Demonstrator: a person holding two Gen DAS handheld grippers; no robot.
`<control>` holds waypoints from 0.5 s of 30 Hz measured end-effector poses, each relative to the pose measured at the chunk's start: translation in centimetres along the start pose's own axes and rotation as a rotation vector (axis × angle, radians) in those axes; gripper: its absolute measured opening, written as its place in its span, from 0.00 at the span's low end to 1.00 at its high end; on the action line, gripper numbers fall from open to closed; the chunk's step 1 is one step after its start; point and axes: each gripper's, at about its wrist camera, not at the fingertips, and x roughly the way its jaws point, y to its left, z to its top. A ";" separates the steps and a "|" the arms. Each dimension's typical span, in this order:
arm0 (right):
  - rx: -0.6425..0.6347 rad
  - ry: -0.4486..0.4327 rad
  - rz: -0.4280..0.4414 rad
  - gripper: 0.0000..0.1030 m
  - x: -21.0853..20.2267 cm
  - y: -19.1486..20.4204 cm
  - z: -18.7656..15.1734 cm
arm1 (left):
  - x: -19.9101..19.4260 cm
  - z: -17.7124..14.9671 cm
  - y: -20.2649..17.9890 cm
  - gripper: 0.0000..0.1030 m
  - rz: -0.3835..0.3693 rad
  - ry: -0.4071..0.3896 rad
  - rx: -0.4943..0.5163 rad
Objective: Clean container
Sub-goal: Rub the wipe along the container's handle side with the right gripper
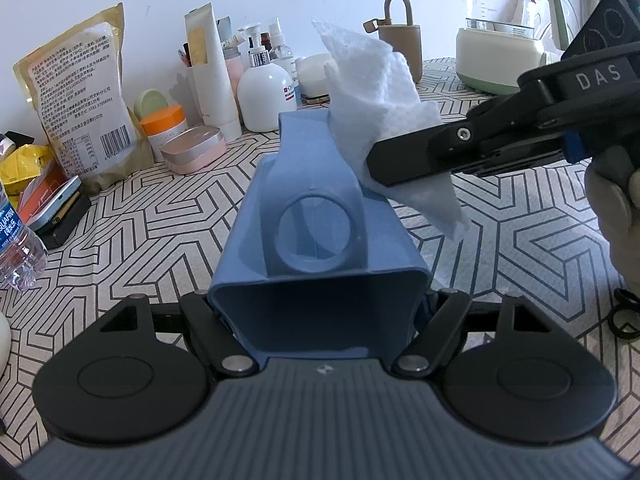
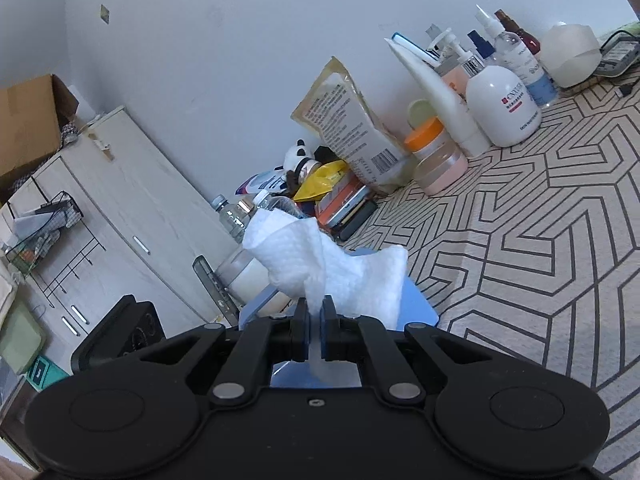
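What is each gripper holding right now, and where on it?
Left gripper clamps the blue container by its near end. Right gripper pinches the white paper towel at its bunched lower end.

Smooth matt blue plastic container (image 1: 312, 208), embossed white paper towel (image 1: 372, 88), matt black plastic right gripper (image 2: 316, 316).

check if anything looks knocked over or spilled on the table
No spill shows. Only the tan food pouch leans against the wall rather than standing upright. The blue container is held up in the left gripper, not tipped.

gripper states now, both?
Left gripper: closed on the blue container.
Right gripper: closed on the white paper towel.
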 end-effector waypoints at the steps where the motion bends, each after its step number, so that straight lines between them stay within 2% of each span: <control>1: 0.000 0.000 -0.002 0.04 0.0 0.0 0.0 | 0.0 0.0 0.0 0.74 -0.001 0.001 -0.002; 15: 0.045 -0.001 -0.042 0.05 -0.2 -0.6 -0.2 | -0.5 -0.3 -0.2 0.74 -0.011 0.005 -0.015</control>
